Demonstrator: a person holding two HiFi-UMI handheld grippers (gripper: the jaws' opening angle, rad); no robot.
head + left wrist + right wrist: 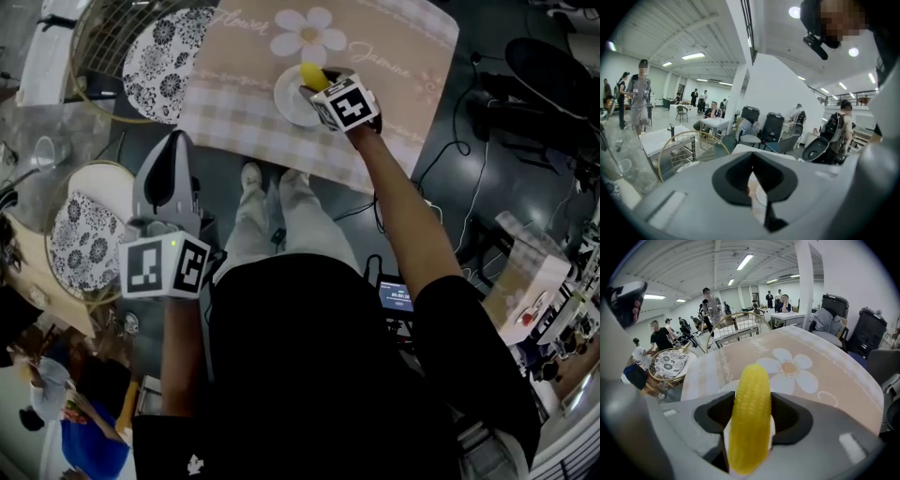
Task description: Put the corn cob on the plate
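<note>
A yellow corn cob [314, 75] stands between the jaws of my right gripper [321, 89], which is shut on it. In the head view the cob hangs over the far part of a small white plate [289, 98]. The plate sits on a beige flowered tablecloth [234, 103]. In the right gripper view the cob [750, 418] points away from the camera, and the plate's rim [724, 387] shows just beyond the jaws. My left gripper [169, 155] is held off the table on the near left. Its jaws stand together with nothing in them.
Two round gold wire stands hold black-and-white patterned plates, one beside the table's left end [164, 52] and one lower left [82, 239]. The person's legs and shoes [272, 183] stand at the table's near edge. Cables [459, 112] and equipment lie on the floor to the right.
</note>
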